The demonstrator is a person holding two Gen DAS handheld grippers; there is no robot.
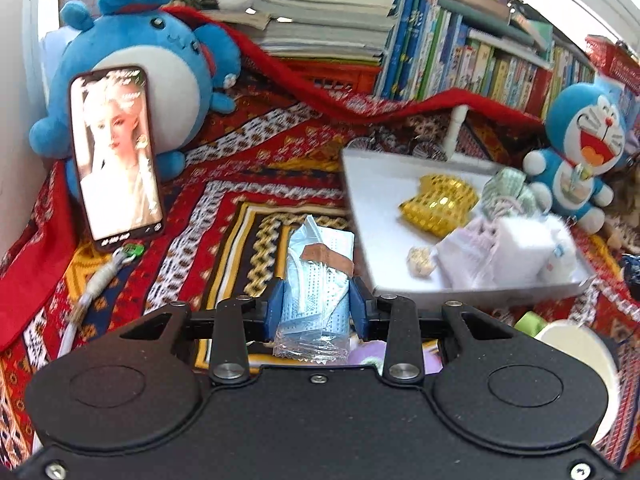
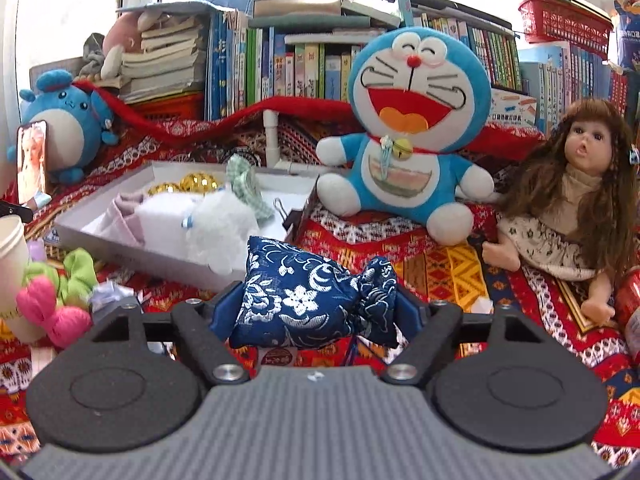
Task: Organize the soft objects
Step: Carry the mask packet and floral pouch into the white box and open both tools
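Note:
My left gripper [image 1: 316,312] is shut on a pale blue packet in clear plastic wrap [image 1: 316,280], held above the patterned cloth just left of the white tray [image 1: 368,184]. The tray holds a gold sequined piece [image 1: 440,204], a green checked cloth [image 1: 506,188], a lilac cloth [image 1: 468,256] and a white fluffy item [image 1: 532,244]. My right gripper [image 2: 316,312] is shut on a navy floral fabric pouch [image 2: 308,296], held in front of the tray's [image 2: 120,244] near right corner. The white fluffy item [image 2: 224,224] lies at that corner.
A phone [image 1: 116,152] leans on a blue round plush [image 1: 132,60] at the left. A Doraemon plush [image 2: 408,128] and a long-haired doll [image 2: 568,200] sit at the right. A paper cup [image 2: 8,264], green [image 2: 76,272] and pink [image 2: 48,312] soft pieces lie at the left. Books stand behind.

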